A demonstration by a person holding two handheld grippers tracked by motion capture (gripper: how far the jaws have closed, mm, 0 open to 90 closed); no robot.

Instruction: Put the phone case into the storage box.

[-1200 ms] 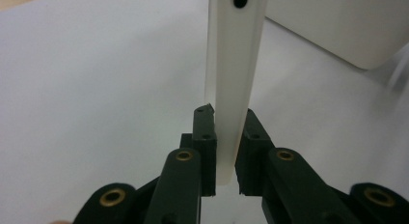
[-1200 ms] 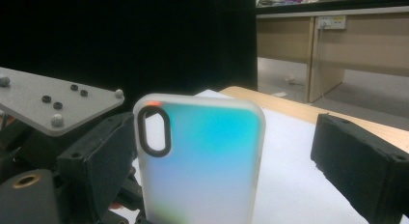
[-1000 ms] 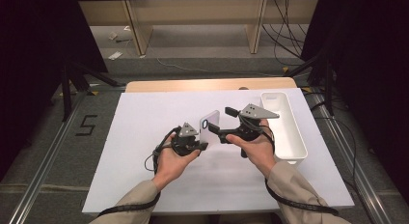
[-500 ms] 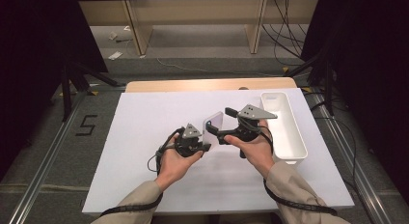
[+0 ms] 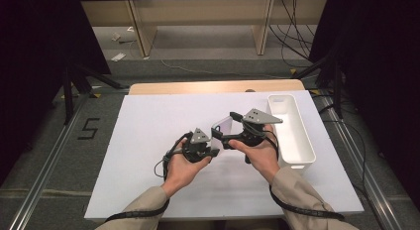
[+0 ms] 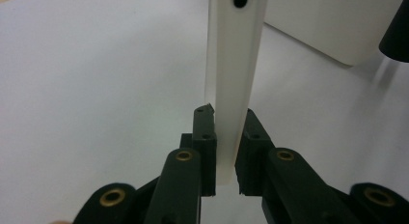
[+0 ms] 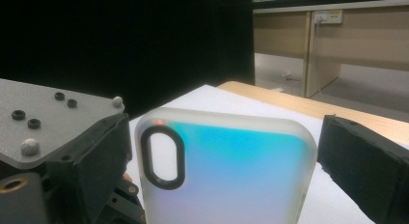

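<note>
Left claw [image 5: 214, 141] pinches the bottom edge of a phone case [image 5: 223, 127], jaws closed against both faces; the left gripper view shows the case [image 6: 235, 74] edge-on, rising upright between them. Right claw [image 5: 229, 136] sits spread, jaws wide on either side of the case [image 7: 226, 171] and clear of it. Case is frosted, bluish, with an oval camera cutout, held above the white desk [image 5: 148, 141]. White bin [image 5: 294, 133] stands just right of the right hand [image 5: 260, 153].
</note>
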